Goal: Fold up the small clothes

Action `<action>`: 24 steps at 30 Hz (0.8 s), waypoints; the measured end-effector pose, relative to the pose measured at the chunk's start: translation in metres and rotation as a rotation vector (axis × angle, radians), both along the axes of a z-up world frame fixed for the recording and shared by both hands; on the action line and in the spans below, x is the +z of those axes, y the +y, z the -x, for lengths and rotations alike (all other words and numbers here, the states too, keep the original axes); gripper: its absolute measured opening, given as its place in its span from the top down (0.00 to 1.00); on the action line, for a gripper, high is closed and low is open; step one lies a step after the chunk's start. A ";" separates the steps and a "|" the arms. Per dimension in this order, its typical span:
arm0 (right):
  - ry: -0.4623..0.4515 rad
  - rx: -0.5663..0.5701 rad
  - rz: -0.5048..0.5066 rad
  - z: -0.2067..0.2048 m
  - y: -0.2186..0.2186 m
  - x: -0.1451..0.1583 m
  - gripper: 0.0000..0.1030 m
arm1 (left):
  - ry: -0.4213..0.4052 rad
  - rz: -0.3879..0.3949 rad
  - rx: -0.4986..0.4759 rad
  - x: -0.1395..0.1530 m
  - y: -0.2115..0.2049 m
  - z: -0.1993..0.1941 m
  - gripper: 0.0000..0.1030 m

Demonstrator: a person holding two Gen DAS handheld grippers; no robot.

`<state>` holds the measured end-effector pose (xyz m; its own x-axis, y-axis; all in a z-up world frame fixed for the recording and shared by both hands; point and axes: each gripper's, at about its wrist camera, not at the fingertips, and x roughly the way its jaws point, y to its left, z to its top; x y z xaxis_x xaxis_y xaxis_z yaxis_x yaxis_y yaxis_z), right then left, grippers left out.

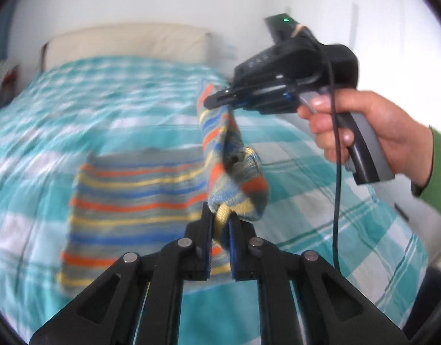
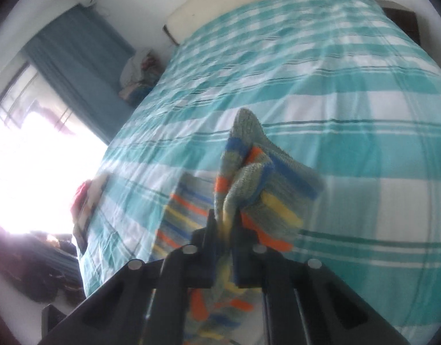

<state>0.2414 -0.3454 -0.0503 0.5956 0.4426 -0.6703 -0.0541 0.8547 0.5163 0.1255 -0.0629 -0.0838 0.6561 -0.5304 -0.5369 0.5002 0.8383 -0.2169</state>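
One knitted striped garment (image 1: 139, 198), grey wool banded in orange, yellow and blue, coarse in texture. Spread partly flat on the bed (image 1: 76, 109), with one edge lifted off the cover and pulled up into a bunched, twisted fold. Seen again from the right wrist view as a crumpled peak of the same knit (image 2: 249, 178) rising above the flat part.

Two tongs, both black. Left tongs (image 1: 220, 221) closed narrow on a yellow and grey edge of the knit, cloth pinched between the blue pads. Right tongs (image 1: 217, 100) clamped on the upper end of the lifted fold, held aloft above the bed; from its own camera, right tongs (image 2: 223, 224) closed tight on the wool, fabric bulging out above the fingers and hanging down below.

One right hand (image 1: 361, 132) wrapped round the grey handle, green sleeve at the wrist, a black cable hanging down from the device.

Under everything, a checked cover in teal and white, lightly wrinkled. One cream pillow (image 1: 125, 43) at the head of the bed. One teal curtain (image 2: 76, 72) beside a bright window. A blurred pile of things (image 2: 139, 74) by the bedside, contents unclear.
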 end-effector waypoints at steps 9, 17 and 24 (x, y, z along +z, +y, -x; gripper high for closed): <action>0.111 0.132 0.044 -0.082 0.144 -0.066 0.82 | 0.246 -0.012 0.240 -0.052 0.087 -0.024 0.79; 0.063 0.014 0.002 -0.035 0.098 -0.072 0.65 | 0.265 0.069 0.245 -0.049 0.101 -0.021 0.41; 0.003 0.171 0.078 0.063 0.093 -0.065 0.65 | 0.335 -0.018 0.271 -0.069 0.095 -0.075 0.76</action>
